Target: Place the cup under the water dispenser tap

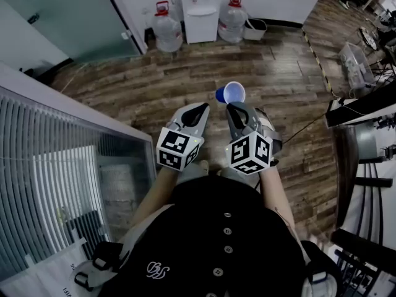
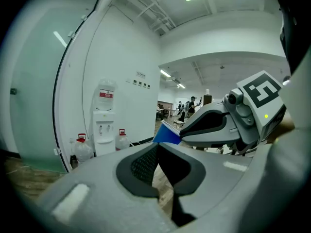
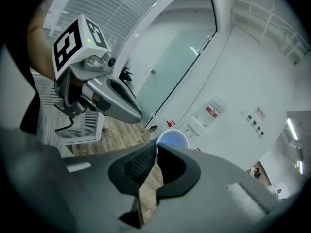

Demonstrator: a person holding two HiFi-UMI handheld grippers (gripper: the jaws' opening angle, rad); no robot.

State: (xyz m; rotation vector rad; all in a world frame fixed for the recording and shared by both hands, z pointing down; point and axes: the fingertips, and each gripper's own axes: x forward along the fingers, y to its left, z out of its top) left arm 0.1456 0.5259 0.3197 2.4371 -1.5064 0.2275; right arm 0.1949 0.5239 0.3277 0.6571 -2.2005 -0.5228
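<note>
Here the blue cup (image 1: 234, 92) is pinched by its rim in the R gripper (image 1: 233, 106) – L gripper (image 1: 203, 107) is clenched, empty – water dispenser (image 1: 202, 14) well apart.

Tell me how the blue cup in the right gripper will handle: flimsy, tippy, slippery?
Probably light and thin-walled: the right gripper pinches the blue cup by its rim with jaws nearly together, so squeezing harder may buckle it. It looks empty, so a nudge could tip it once set down.

An office lobby: glass partition (image 1: 74, 23), water dispenser (image 1: 202, 12), spare bottles (image 1: 167, 31).
</note>
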